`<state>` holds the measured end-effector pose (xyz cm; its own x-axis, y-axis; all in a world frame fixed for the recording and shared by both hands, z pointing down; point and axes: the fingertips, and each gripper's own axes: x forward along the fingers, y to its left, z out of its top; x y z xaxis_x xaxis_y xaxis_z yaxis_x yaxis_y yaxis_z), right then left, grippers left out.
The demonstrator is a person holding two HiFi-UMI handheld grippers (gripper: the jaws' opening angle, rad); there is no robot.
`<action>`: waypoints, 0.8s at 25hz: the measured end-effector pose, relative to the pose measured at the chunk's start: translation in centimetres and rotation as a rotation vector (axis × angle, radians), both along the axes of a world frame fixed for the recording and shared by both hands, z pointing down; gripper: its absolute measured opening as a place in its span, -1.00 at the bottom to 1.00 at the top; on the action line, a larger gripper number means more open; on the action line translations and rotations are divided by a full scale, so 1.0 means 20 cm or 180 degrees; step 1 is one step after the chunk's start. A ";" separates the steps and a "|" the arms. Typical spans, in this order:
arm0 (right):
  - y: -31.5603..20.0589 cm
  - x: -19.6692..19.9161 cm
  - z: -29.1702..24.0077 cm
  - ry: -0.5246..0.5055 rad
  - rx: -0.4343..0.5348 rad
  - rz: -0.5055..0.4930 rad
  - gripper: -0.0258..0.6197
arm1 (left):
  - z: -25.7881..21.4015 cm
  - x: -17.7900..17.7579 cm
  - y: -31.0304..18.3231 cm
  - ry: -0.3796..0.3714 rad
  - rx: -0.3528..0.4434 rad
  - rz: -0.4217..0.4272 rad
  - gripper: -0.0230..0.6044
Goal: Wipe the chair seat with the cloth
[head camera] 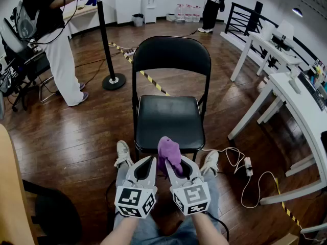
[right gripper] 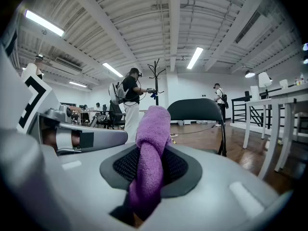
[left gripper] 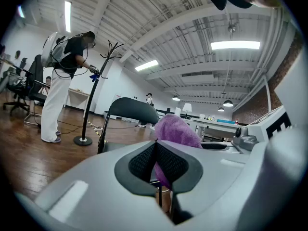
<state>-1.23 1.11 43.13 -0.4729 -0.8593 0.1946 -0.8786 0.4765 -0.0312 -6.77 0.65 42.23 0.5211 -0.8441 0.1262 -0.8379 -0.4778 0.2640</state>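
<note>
A black folding chair (head camera: 166, 119) stands right in front of me, its seat bare. The purple cloth (head camera: 169, 152) is bunched up over the seat's front edge, and my right gripper (head camera: 170, 163) is shut on it. In the right gripper view the cloth (right gripper: 153, 129) sticks up from between the pads of that gripper (right gripper: 151, 165), with the chair's backrest (right gripper: 197, 109) beyond. My left gripper (head camera: 151, 160) is beside it on the left, shut on nothing. In the left gripper view the left gripper (left gripper: 155, 150) has its pads pressed together, and the cloth (left gripper: 175, 129) shows just past them to the right.
A person (head camera: 51, 34) stands at the far left by a black coat stand (head camera: 113, 80). White tables (head camera: 301, 101) line the right side. A cable with a power strip (head camera: 249, 166) lies on the wooden floor to the chair's right. Striped tape (head camera: 153, 81) runs behind the chair.
</note>
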 end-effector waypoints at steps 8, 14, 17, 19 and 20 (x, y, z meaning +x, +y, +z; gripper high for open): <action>-0.27 0.02 0.06 0.0004 -0.0031 -0.0020 -0.63 | 0.04 -0.01 -0.27 -0.0024 0.0002 -0.0047 -0.92; -0.38 -0.01 0.09 0.0025 -0.0074 -0.0089 -0.63 | 0.09 -0.02 -0.36 -0.0052 -0.0074 -0.0102 -0.91; -0.43 -0.02 0.10 0.0021 -0.0085 -0.0105 -0.63 | 0.10 -0.04 -0.42 -0.0062 -0.0076 -0.0132 -0.91; -0.46 -0.02 0.10 0.0039 -0.0092 -0.0120 -0.63 | 0.10 -0.04 -0.46 -0.0076 -0.0071 -0.0142 -0.91; -0.48 -0.02 0.10 0.0048 -0.0094 -0.0128 -0.63 | 0.10 -0.04 -0.47 -0.0083 -0.0073 -0.0146 -0.92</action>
